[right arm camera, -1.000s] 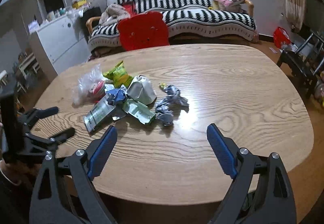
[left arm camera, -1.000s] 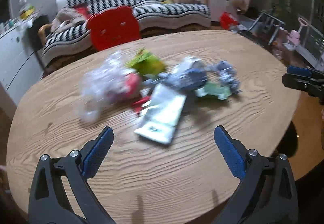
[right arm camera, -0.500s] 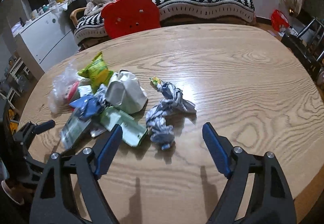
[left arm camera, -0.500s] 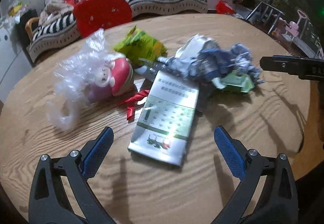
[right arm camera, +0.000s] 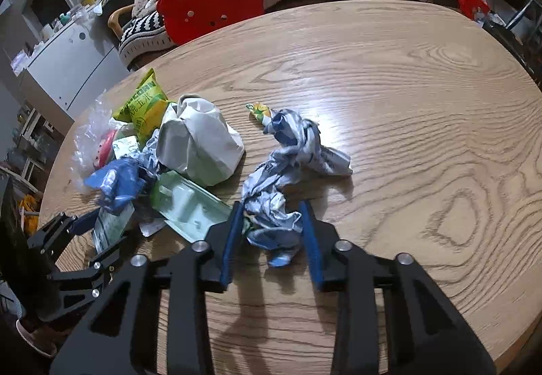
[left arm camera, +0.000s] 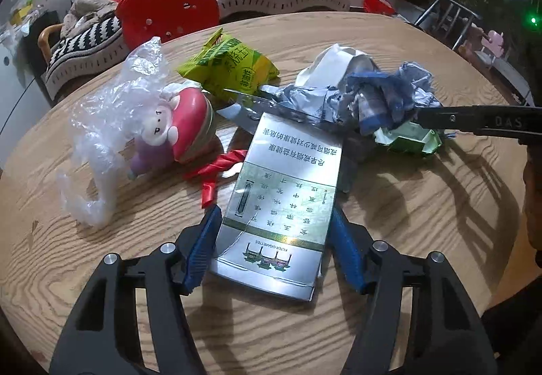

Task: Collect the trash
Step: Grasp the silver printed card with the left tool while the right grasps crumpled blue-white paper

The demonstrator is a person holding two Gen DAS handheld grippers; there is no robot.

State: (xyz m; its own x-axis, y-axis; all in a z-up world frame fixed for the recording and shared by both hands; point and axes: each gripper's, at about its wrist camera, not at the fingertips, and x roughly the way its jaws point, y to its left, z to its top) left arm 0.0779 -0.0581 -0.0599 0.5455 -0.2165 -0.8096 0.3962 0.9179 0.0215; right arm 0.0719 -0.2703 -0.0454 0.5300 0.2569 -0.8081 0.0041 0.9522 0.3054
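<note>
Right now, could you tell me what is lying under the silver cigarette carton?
The silver cigarette carton lies on a red ribbon at its left edge, a silvery wrapper at its far end, and the wooden table. Whatever else sits beneath is covered.

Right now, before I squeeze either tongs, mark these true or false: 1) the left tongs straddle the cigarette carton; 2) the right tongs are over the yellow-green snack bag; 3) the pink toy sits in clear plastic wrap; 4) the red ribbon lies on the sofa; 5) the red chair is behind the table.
1) True: the left tongs have a finger on each side of the cigarette carton.
2) False: the right tongs flank the crumpled blue-white wrapper; the yellow-green snack bag lies far off to their left.
3) True: the pink toy sits in the clear plastic wrap.
4) False: the red ribbon lies on the table.
5) True: the red chair stands behind it.
</note>
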